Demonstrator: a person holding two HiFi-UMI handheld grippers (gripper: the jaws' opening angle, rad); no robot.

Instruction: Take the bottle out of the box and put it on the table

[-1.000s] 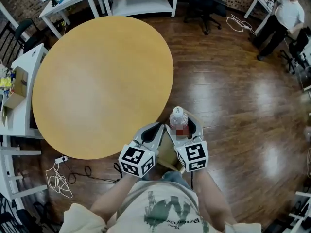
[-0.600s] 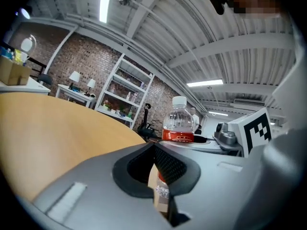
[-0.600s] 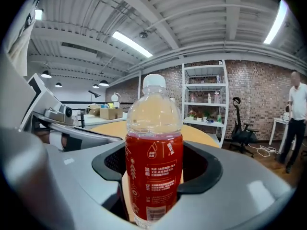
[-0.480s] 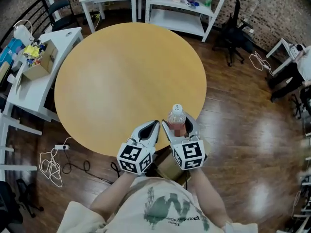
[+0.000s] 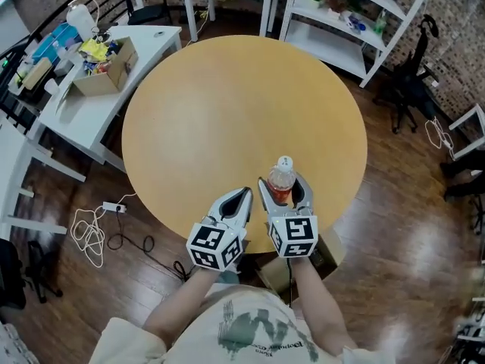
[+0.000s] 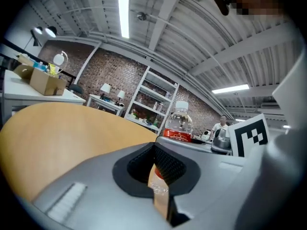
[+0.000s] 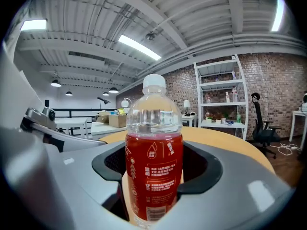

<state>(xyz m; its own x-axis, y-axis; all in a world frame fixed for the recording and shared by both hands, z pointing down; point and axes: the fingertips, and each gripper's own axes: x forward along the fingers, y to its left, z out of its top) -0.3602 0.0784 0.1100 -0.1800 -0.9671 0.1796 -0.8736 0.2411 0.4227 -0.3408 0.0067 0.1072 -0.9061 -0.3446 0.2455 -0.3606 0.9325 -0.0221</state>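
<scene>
1. The right gripper [image 5: 283, 190] is clenched on the bottle [image 5: 283, 174], which is upright above the near right edge of the table [image 5: 212, 112]. The left gripper [image 5: 241, 197] is closed and empty.
2. Part-full, smooth plastic: probably light, slippery and slightly squashy, so grip the labelled middle.
3. The right gripper view shows the label-level grip; only the head view shows the box [image 5: 327, 250] below.

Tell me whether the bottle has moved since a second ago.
Yes. The bottle, then over the floor, is now above the table near its edge.
</scene>
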